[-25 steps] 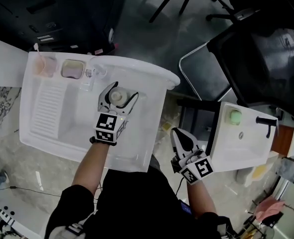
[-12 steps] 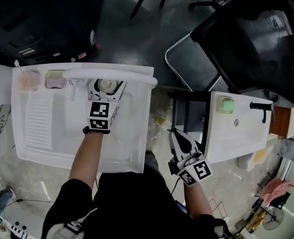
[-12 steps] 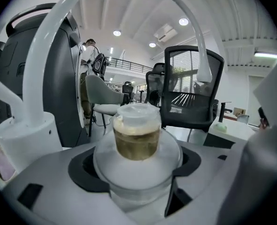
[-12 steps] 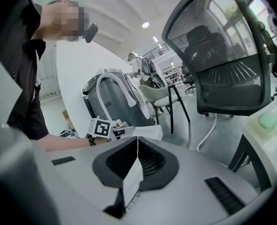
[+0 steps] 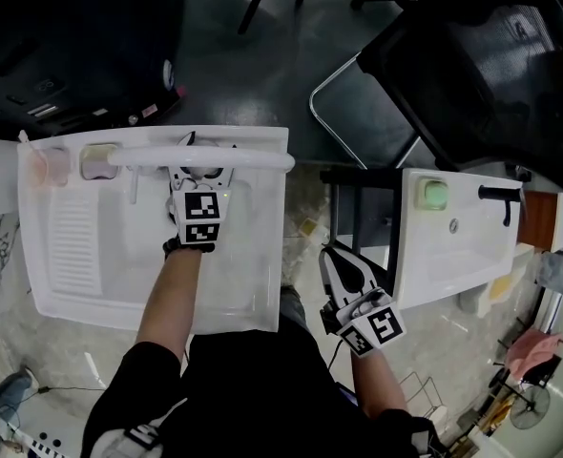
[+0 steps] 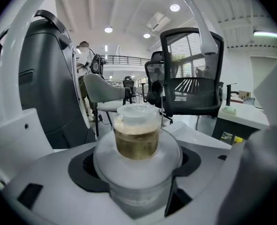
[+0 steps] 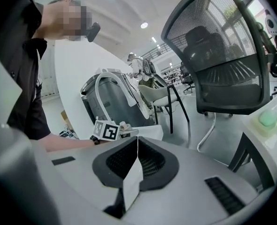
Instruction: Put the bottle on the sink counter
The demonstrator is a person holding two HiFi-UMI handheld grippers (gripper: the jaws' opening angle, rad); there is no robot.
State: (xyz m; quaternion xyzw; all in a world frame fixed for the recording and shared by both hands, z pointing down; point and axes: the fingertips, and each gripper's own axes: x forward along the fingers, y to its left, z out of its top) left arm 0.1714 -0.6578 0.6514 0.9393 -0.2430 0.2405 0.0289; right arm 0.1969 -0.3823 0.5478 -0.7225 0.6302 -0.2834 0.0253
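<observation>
A clear bottle (image 6: pixel 136 139) with brownish liquid in its neck and a white cap stands upright between the jaws of my left gripper (image 6: pixel 137 172), which is shut on its wide body. In the head view the left gripper (image 5: pixel 203 175) holds the bottle (image 5: pixel 203 171) at the far rim of the white sink (image 5: pixel 72 256), under the white faucet pipe (image 5: pixel 253 160). My right gripper (image 5: pixel 344 265) hangs to the right of the sink over the floor. Its jaws (image 7: pixel 137 142) are shut with nothing in them.
On the sink's far ledge sit a pink cup (image 5: pixel 52 165) and a soap dish (image 5: pixel 96 160). A second white basin (image 5: pixel 453 256) with green soap (image 5: pixel 435 195) and a black tap (image 5: pixel 499 198) stands to the right. A black mesh chair (image 5: pixel 482 55) stands beyond it.
My left gripper has carried the bottle away from me, from over the basin to the sink's far rim under the faucet pipe. The right gripper has stayed shut in about the same place.
</observation>
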